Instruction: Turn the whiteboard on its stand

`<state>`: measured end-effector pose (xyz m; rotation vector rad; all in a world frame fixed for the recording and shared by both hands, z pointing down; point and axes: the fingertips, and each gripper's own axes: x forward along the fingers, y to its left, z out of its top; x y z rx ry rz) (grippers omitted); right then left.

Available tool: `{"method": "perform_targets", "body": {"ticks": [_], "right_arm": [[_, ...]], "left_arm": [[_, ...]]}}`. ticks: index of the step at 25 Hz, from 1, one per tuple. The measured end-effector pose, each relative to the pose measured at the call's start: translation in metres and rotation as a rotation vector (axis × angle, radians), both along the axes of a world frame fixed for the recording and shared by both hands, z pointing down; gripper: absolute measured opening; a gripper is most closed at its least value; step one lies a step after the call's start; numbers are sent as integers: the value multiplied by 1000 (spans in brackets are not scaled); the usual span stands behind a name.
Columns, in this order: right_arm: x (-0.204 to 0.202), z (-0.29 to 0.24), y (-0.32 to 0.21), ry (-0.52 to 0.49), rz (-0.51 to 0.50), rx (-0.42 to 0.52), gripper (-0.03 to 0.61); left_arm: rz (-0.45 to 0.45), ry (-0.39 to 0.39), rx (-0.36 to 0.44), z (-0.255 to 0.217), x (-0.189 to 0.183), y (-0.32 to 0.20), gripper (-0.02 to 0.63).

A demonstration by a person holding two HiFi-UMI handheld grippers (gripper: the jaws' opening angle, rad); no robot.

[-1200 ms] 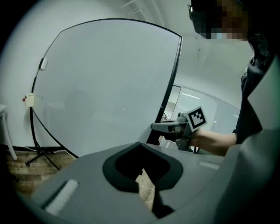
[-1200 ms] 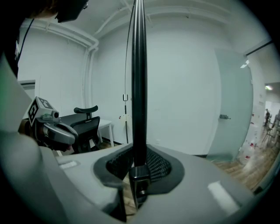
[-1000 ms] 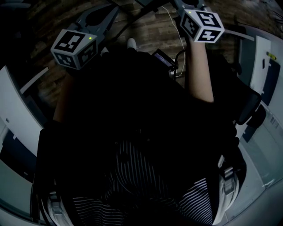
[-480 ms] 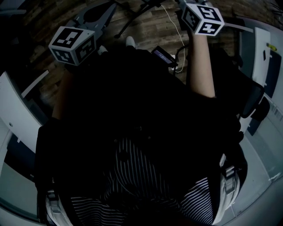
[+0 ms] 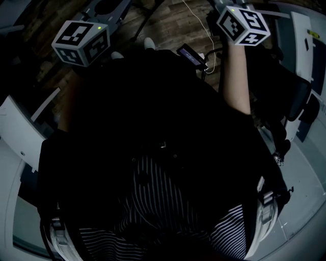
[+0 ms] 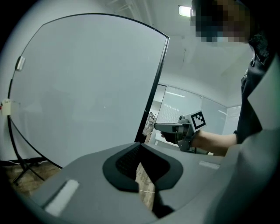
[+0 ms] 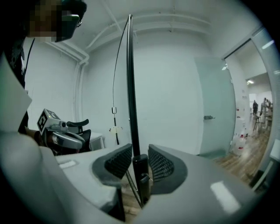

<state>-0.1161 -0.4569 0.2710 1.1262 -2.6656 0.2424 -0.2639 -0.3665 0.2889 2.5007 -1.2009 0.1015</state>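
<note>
Black-framed whiteboard (image 7: 130, 87) is standing between the right gripper's (image 7: 140, 148) just-opening jaws, left gripper (image 6: 142, 151) narrowly parted alongside, likely for regripping mid-turn.

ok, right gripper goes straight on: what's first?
The black edge frame of the whiteboard, already between the jaws of the right gripper, which have just been opening; probably almost no free travel.

This looks like an office room. In the right gripper view there are white walls (image 7: 175, 87), a frosted glass door (image 7: 214, 109) at the right and a black office chair (image 7: 84, 134) at the lower left. The left gripper view shows a large whiteboard (image 6: 87, 87), a ceiling light panel (image 6: 184, 11) at the top and glass partitions (image 6: 183, 105) at the centre right.
</note>
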Motion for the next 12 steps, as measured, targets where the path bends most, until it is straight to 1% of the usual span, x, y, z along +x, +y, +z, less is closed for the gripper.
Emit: {"method": "perform_targets", "body": {"ticks": [1,3,4,5,8,12], "right_arm": [[3,-1,5,-12,-1,-12,121],[5,0,18,-15,-1,-29,91],[6,1,25,-24,-1,-35,62],[6,1,32,-45,-5,-46,3],[-5,10,50,-112,-38,-108,3],[-22,18,64,-135,-65,-139,3]], "left_arm": [[8,0,10,-2,2,-2,2],[22,0,30,-5,4,-4,1],[30,1,36,-6,6,-5,2],[38,3,40,-7,8,-6,1],[57,3,46,-9,13,-9,0],[73,2,51,-11,14,-11,0]]}}
